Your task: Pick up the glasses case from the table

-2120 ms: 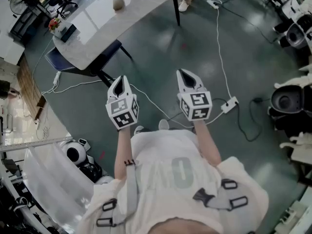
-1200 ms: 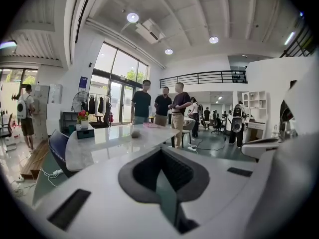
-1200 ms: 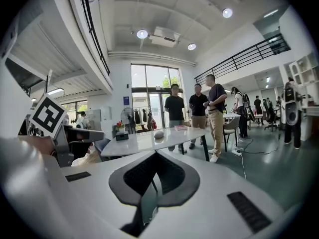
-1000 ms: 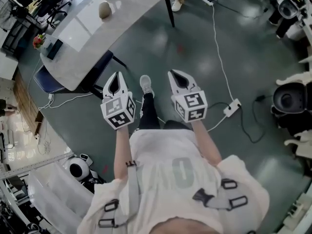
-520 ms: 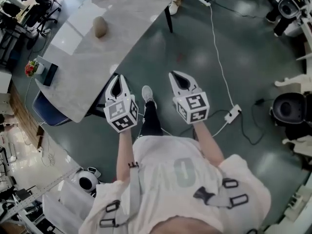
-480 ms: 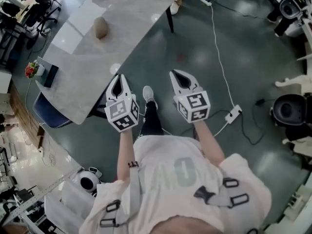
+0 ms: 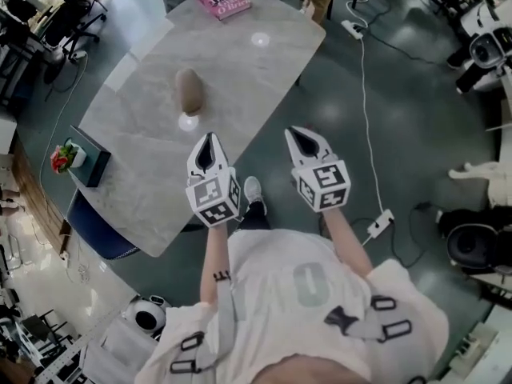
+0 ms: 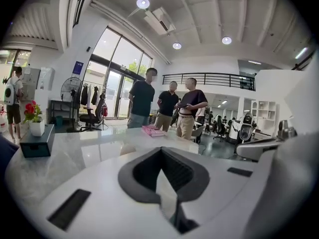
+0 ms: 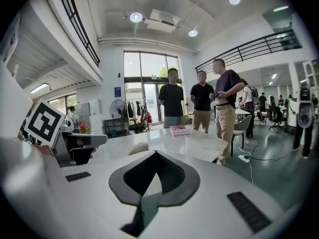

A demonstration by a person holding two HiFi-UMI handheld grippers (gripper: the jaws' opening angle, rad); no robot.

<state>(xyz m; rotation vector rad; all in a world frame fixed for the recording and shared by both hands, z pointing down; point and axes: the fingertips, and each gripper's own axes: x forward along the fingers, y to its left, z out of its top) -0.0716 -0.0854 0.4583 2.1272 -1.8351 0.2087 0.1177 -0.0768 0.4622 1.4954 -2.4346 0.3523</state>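
The glasses case [image 7: 190, 90] is a tan oval pod lying on the pale marble table [image 7: 144, 182], near its middle. In the head view my left gripper [image 7: 210, 137] hangs over the table's near edge, a short way below the case. My right gripper [image 7: 300, 132] is beside it, over the floor just off the table's right edge. Both grippers are shut with nothing in them. Just beyond the jaw tips, the case shows as a small tan hump [image 8: 127, 149] in the left gripper view [image 8: 160, 149] and again [image 9: 138, 148] in the right gripper view [image 9: 155, 153].
A pink book [image 7: 222, 1] lies at the table's far end, where people [image 9: 202, 103] stand. A dark box [image 7: 90, 167] with a small red-flowered plant [image 7: 62, 157] sits at the table's left edge. A white cable and power strip [image 7: 378, 222] trail on the floor to the right.
The person has walked up to the table. Both shut grippers have travelled forward, from over open floor to the table's near edge, and the case now lies much nearer to them.
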